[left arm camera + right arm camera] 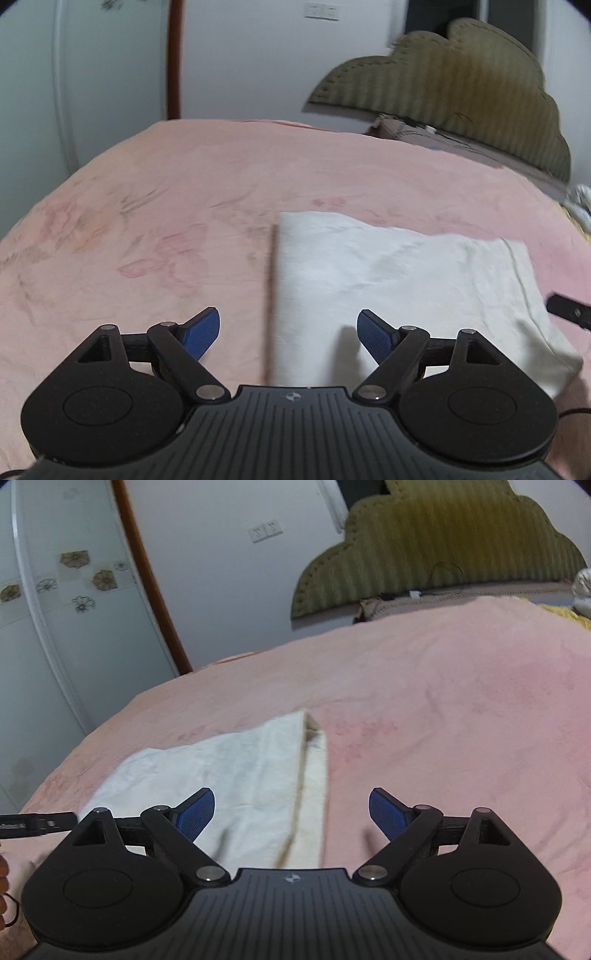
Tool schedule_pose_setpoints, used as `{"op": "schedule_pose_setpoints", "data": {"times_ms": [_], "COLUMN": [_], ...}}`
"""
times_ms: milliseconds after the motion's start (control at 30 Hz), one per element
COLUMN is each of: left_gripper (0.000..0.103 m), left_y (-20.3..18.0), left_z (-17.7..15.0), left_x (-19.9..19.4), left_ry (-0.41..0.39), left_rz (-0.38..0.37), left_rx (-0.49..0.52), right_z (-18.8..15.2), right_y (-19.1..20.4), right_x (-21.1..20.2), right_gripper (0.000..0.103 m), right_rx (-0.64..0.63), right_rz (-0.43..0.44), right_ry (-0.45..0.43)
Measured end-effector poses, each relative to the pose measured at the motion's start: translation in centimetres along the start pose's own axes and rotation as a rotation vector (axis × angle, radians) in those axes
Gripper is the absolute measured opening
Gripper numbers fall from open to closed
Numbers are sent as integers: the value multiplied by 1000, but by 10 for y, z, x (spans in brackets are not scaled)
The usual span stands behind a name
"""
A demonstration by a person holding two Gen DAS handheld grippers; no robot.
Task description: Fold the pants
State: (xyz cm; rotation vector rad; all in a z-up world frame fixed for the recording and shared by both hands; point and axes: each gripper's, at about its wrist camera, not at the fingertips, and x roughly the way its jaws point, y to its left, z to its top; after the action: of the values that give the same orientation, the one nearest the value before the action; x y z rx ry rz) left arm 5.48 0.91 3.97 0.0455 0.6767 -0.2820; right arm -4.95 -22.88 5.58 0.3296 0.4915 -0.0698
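The white pants (388,280) lie folded into a flat rectangle on the pink bedsheet (166,192). My left gripper (288,332) is open and empty, hovering over the left edge of the folded pants. In the right wrist view the pants (236,775) lie ahead and to the left, with a yellowish folded edge (314,794) on their right side. My right gripper (293,812) is open and empty, above that edge. Part of the other gripper shows at the right edge of the left wrist view (569,310) and at the left edge of the right wrist view (37,821).
An olive padded headboard (461,92) stands at the far end of the bed and shows in the right wrist view too (443,546). White walls, a brown door frame (147,572) and a flower-tiled panel (74,576) lie beyond the bed's left side.
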Motion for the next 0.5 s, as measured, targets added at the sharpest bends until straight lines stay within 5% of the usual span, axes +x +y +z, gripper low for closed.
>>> {"op": "schedule_pose_setpoints", "data": {"times_ms": [100, 267, 500], "left_gripper": [88, 89, 92], "left_y": [-19, -20, -28], "left_z": [-3, -5, -6], "left_x": [7, 20, 22], "left_ry": [31, 78, 75], "left_rz": [37, 43, 79], "left_rx": [69, 37, 68], "right_z": [-2, -10, -23], "right_y": [8, -3, -18], "right_x": [4, 16, 23], "right_gripper": [91, 91, 103], "right_rx": [-71, -59, 11], "right_rz": [-7, -60, -60], "right_ry": [16, 76, 85]}}
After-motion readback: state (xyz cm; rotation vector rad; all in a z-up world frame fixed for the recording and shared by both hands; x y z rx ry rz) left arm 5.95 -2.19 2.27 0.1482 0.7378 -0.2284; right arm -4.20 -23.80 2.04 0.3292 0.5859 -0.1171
